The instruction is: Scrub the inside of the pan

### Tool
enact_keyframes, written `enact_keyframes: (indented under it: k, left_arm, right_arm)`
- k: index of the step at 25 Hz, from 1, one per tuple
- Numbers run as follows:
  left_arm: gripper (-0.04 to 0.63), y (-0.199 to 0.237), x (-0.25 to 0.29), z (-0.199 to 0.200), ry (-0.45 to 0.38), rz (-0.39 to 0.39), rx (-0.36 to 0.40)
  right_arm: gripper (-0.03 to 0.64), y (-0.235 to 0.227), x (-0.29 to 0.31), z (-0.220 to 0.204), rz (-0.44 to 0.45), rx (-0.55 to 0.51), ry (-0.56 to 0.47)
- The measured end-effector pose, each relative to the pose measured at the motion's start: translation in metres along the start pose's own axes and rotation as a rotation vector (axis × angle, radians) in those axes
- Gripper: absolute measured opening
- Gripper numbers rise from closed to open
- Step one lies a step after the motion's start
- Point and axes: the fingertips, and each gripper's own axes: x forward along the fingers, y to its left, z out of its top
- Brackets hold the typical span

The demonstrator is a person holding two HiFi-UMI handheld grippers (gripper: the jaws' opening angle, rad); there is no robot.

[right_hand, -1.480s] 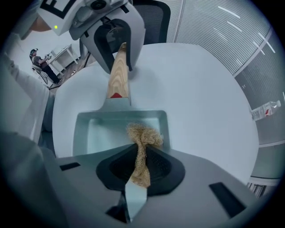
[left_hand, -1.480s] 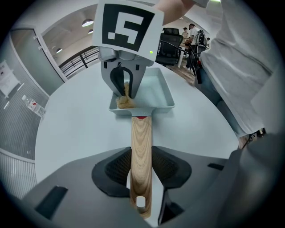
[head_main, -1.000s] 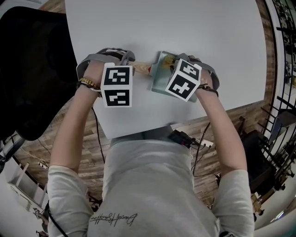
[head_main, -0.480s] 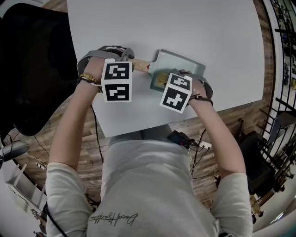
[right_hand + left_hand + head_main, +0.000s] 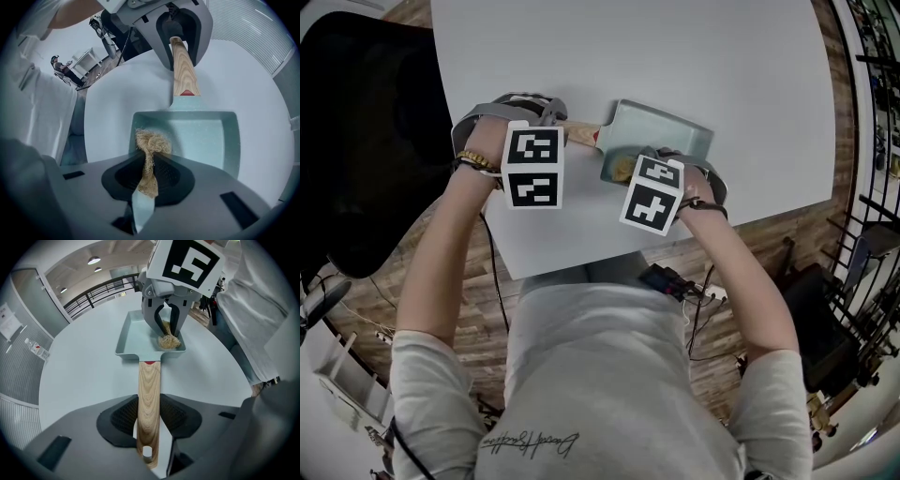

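A pale teal rectangular pan [image 5: 667,131] lies on the white worktop [image 5: 741,75], and its wooden handle [image 5: 581,134] runs left under the left gripper [image 5: 553,127]. The right gripper [image 5: 634,174] points down into the pan's near corner. A tan scrubber [image 5: 621,167] shows there, just beside its marker cube [image 5: 652,194].

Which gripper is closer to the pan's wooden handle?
Left. The left gripper clamps the wooden handle; the right gripper holds a fibre scrubber inside the pan, off the handle.
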Motion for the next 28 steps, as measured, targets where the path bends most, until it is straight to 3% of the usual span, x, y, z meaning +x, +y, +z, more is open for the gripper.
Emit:
enact_keyframes:
  k: [6,15,28]
  left_arm:
    - [0.149,-0.002,-0.002,0.001,0.014,-0.003,0.043]
    - [0.147,-0.003,-0.003,0.001,0.028,-0.012,0.063]
    - [0.149,-0.003,-0.001,0.000,0.039,-0.007,0.026]
  right_arm:
    - [0.067,-0.025,-0.006,-0.006,-0.141,0.048,-0.067]
    - [0.069,-0.092,-0.022,-0.018,-0.289,0.085,-0.063]
    - [0.069,-0.095,-0.022,-0.018,-0.280,0.096,-0.067]
